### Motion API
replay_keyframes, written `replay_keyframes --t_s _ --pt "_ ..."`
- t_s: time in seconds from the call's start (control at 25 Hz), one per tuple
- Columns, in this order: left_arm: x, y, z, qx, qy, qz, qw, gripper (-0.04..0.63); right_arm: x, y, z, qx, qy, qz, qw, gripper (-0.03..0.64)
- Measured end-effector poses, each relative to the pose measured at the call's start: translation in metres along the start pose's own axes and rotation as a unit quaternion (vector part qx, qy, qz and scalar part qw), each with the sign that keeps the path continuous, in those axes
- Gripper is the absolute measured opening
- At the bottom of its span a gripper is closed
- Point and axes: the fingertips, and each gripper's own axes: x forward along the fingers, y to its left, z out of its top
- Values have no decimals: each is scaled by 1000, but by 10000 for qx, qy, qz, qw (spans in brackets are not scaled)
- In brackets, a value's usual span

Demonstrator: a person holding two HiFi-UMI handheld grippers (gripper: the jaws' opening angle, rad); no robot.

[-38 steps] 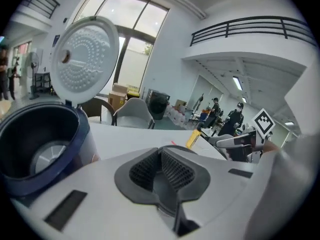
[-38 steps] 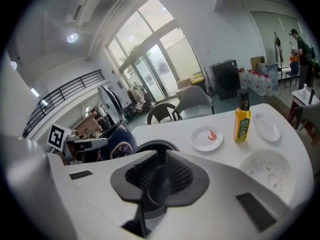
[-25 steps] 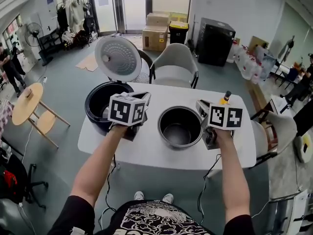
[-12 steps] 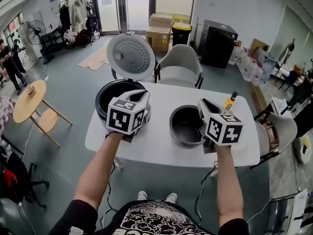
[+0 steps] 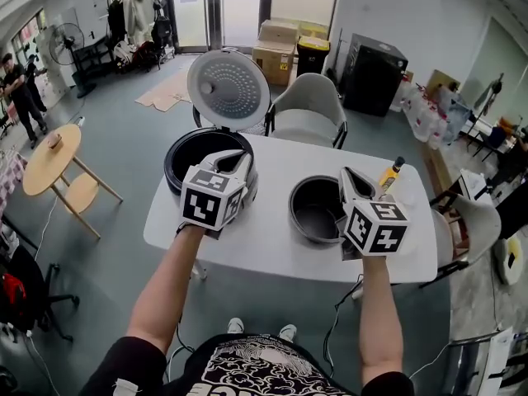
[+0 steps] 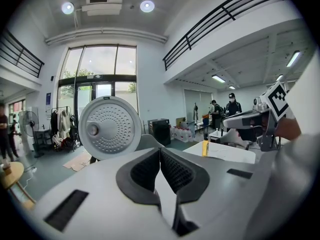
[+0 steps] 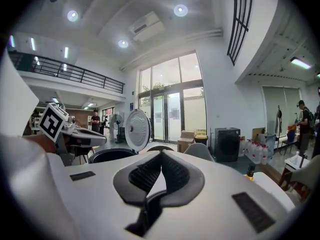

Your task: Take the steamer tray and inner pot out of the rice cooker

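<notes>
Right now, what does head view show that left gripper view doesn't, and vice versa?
Only head view: the inner pot standing beside the rice cooker's black body.
Only left gripper view: the left gripper with its jaws pressed together and nothing between them, and the ceiling lights.
Both: the cooker's raised lid, the yellow bottle, the white table and the right gripper.

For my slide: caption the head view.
Inner pot on table beside open rice cooker; left gripper and right gripper shut, empty.
</notes>
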Motion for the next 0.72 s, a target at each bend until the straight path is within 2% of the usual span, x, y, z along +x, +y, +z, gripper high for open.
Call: replay_keyframes --t_s 0.72 --pt "5 4 -7 -80 -3 154 9998 14 5 -6 -3 -219 -20 11 9998 14"
